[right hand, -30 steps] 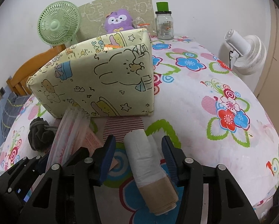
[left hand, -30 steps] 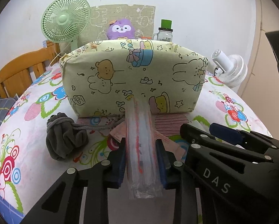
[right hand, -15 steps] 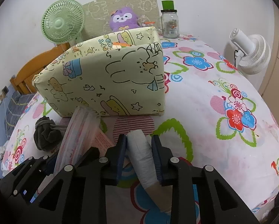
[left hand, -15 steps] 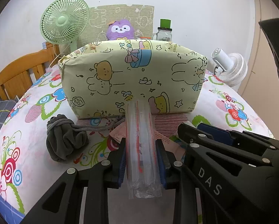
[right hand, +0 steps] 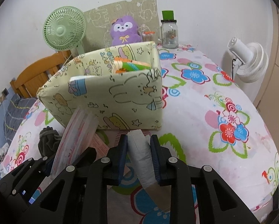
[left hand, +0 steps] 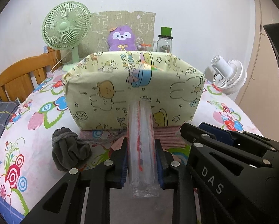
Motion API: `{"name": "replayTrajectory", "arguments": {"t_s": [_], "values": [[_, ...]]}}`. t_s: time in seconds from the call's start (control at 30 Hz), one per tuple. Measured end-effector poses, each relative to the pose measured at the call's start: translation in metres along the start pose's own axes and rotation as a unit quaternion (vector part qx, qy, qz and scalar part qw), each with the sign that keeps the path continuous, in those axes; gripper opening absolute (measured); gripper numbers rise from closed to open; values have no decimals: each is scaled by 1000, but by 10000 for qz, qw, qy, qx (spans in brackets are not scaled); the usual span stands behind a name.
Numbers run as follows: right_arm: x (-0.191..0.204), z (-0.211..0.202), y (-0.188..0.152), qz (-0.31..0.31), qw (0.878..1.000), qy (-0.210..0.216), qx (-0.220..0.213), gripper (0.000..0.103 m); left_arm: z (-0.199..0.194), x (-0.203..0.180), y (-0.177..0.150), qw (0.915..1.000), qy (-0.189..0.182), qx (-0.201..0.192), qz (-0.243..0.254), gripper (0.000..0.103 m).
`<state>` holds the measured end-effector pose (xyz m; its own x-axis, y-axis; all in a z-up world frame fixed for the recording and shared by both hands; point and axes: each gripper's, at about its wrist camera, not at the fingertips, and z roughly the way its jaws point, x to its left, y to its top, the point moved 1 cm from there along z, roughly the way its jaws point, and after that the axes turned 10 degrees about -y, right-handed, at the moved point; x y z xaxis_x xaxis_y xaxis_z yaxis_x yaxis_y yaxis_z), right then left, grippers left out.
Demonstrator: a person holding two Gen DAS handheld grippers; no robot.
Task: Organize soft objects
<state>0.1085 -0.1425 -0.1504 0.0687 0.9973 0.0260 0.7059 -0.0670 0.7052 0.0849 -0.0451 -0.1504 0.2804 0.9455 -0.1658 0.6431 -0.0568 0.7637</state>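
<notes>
My left gripper (left hand: 140, 145) is shut on a clear plastic packet with red print (left hand: 140, 130), held up just in front of the yellow cartoon-print storage box (left hand: 109, 93). My right gripper (right hand: 139, 141) is shut on a white roll with a tan end (right hand: 141, 151), lifted off the table close to the box (right hand: 132, 100). The packet also shows in the right wrist view (right hand: 74, 136), at the left. Inside the box lie colourful folded items (right hand: 132, 65). A dark grey drawstring pouch (left hand: 68, 153) lies on the table, left of my left gripper.
The table carries a floral cloth (right hand: 204, 112). A green fan (left hand: 65, 28), a purple plush (left hand: 121, 39) and a glass jar with a green lid (left hand: 164, 41) stand behind the box. A white fan (left hand: 227, 76) stands at the right. A wooden chair (left hand: 21, 78) is at the left.
My right gripper closed on the white roll and lifted it toward the box. Both grippers rose, so the box's inside now shows. My left gripper kept its hold on the packet.
</notes>
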Motion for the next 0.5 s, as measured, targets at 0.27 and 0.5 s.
{"name": "replayTrajectory", "arguments": {"t_s": [0.27, 0.5], "values": [[1, -15, 4, -6, 9999, 6, -144, 28, -14, -2, 6, 9999, 10, -130, -19, 23], [1, -33, 12, 0, 9995, 27, -322, 28, -30, -7, 14, 9996, 1, -279, 23, 23]]}}
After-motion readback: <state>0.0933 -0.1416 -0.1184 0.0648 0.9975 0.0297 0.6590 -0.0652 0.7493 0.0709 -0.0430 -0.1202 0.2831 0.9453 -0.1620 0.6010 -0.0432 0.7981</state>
